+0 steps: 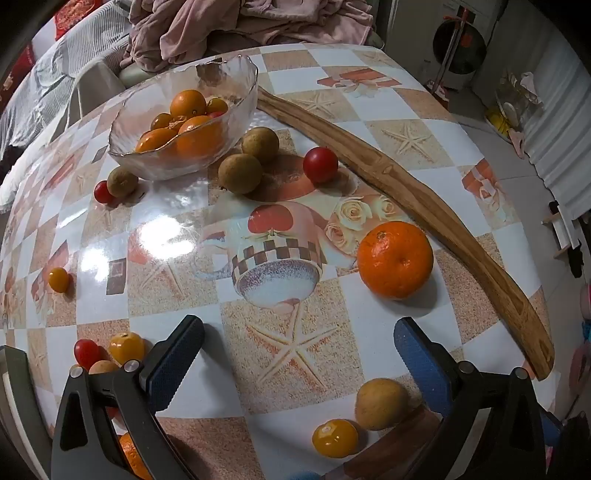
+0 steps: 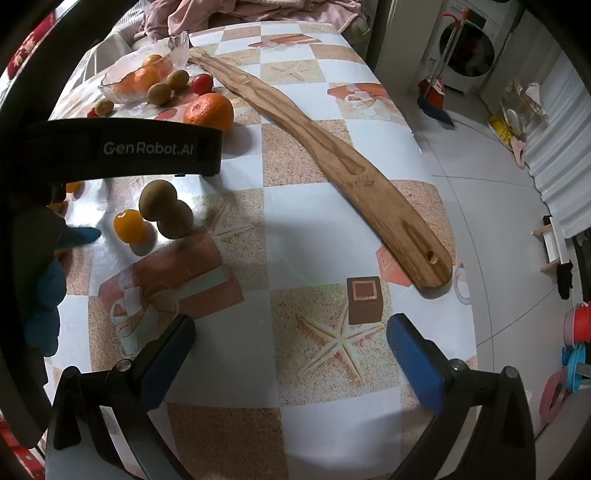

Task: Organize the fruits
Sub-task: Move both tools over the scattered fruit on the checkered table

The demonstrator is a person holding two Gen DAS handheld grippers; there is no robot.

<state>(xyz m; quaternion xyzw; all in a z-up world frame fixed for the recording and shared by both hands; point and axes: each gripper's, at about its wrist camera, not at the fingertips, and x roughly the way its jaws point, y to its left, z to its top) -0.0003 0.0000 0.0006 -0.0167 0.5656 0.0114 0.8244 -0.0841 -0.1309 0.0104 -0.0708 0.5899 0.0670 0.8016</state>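
Observation:
A glass bowl (image 1: pixel 236 79) at the far left of the table holds several oranges and small yellow fruits. Around it lie brown round fruits (image 1: pixel 240 173) and red tomatoes (image 1: pixel 320 164). A large orange (image 1: pixel 394 259) sits right of centre. My left gripper (image 1: pixel 299 354) stands open over a starfish print with nothing between its fingers; a brown fruit (image 1: pixel 382 403) and a yellow fruit (image 1: pixel 334 437) lie just below it. My right gripper (image 2: pixel 291 350) is open above bare tablecloth. The left device (image 2: pixel 125 147) fills the left of the right wrist view, with a brown fruit (image 2: pixel 158 201) and a yellow fruit (image 2: pixel 128 226) beneath it.
A long curved wooden board (image 1: pixel 406 192) runs diagonally across the table's right side, also seen as the wooden board (image 2: pixel 332 155). Small fruits (image 1: pixel 125 347) cluster at the near left. Pink cloth (image 1: pixel 236 26) is piled behind the table. The table edge (image 2: pixel 436 177) drops to a tiled floor on the right.

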